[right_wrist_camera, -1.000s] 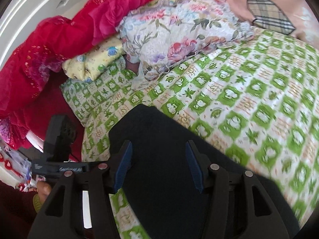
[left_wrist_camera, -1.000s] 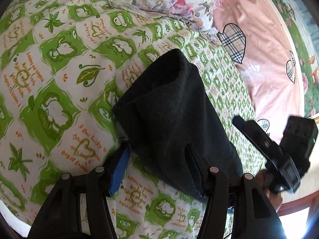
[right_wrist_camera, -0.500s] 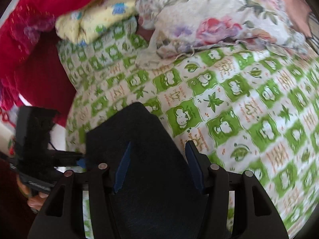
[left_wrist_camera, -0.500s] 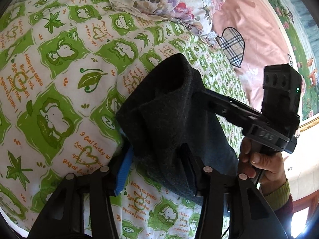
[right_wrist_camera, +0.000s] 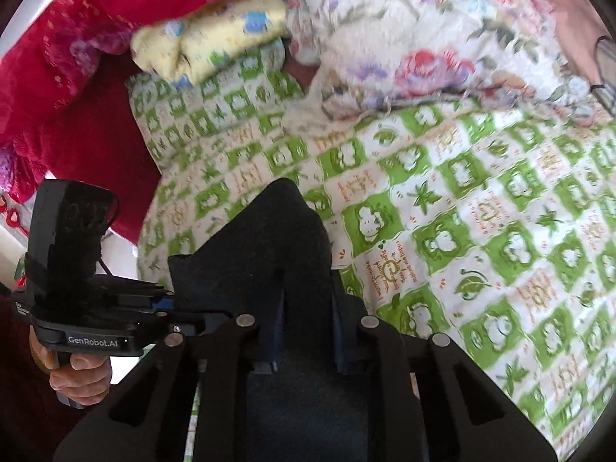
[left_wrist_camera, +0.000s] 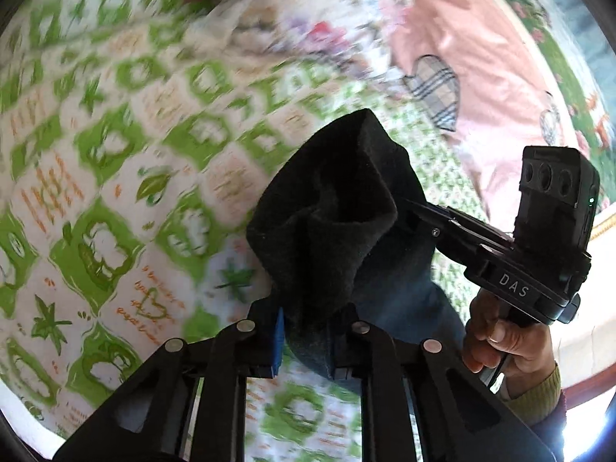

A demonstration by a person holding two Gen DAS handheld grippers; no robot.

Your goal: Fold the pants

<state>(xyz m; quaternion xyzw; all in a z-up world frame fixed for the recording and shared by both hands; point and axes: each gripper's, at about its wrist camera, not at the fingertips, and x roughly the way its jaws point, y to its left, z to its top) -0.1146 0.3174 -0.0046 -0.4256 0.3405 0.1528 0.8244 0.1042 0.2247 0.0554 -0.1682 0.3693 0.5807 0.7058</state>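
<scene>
1. The left gripper has its jaws closing on the dark pants; a thick bunch of the cloth sits squeezed between its 2 fingers, with the blue pad of the left-hand finger against the fabric.
2. Ahead of those fingers the pants rise in a crumpled peak, lifted off the green-and-white checked bedsheet, which looks smeared with motion blur.
3. To the right of the left gripper's fingers, the right gripper reaches in from the side, its fingers hidden in the same bunch of cloth; a hand with a yellow cuff holds its handle.
4. In the right wrist view, the right gripper also has its jaws closing, and a fold of the pants is pinched between its 2 fingers.
5. Beyond the right gripper's fingertips the cloth stands up in a dark ridge over the bedsheet.
6. Left of those fingers the left gripper comes in sideways, gripping the pants edge, with a hand around its handle.
7. Far ahead of the fingers lie a floral pillow, a yellow printed bundle and red bedding.
8. In the left wrist view, a pink sheet with plaid hearts lies beyond and to the right of the fingers.
</scene>
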